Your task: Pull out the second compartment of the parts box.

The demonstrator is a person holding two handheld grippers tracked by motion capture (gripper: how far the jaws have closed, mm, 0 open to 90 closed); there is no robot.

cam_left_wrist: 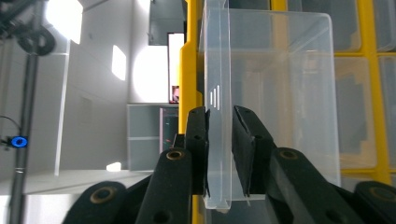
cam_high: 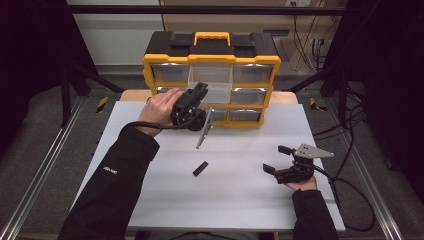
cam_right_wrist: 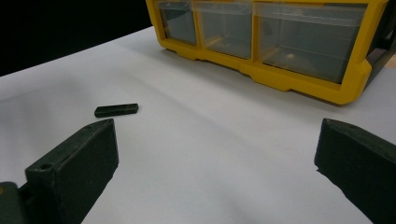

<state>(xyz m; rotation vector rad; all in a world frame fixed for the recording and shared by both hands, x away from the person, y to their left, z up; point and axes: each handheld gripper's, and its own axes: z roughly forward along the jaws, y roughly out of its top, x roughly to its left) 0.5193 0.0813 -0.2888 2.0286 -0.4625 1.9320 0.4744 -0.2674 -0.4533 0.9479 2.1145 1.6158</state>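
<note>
A yellow organiser [cam_high: 148, 64] with clear drawers stands at the table's far edge. Its upper middle drawer [cam_high: 211, 79] is pulled out toward me. My left gripper [cam_high: 199, 91] is at that drawer's front, turned on its side. In the left gripper view the drawer's clear front wall [cam_left_wrist: 217, 60] runs between the jaws of the left gripper [cam_left_wrist: 219, 135]; one pad lies against it and a thin gap shows at the other. A small black bar [cam_high: 200, 168] lies flat mid-table. My right gripper [cam_high: 275, 158] rests open on the table at the right, nothing between its jaws [cam_right_wrist: 217, 144].
The white table top [cam_high: 235, 200] carries the black bar [cam_right_wrist: 116, 110] left of the right gripper's jaws. The organiser's lower drawers [cam_right_wrist: 299, 39] are all pushed in. Metal rails and cables run along both sides of the table.
</note>
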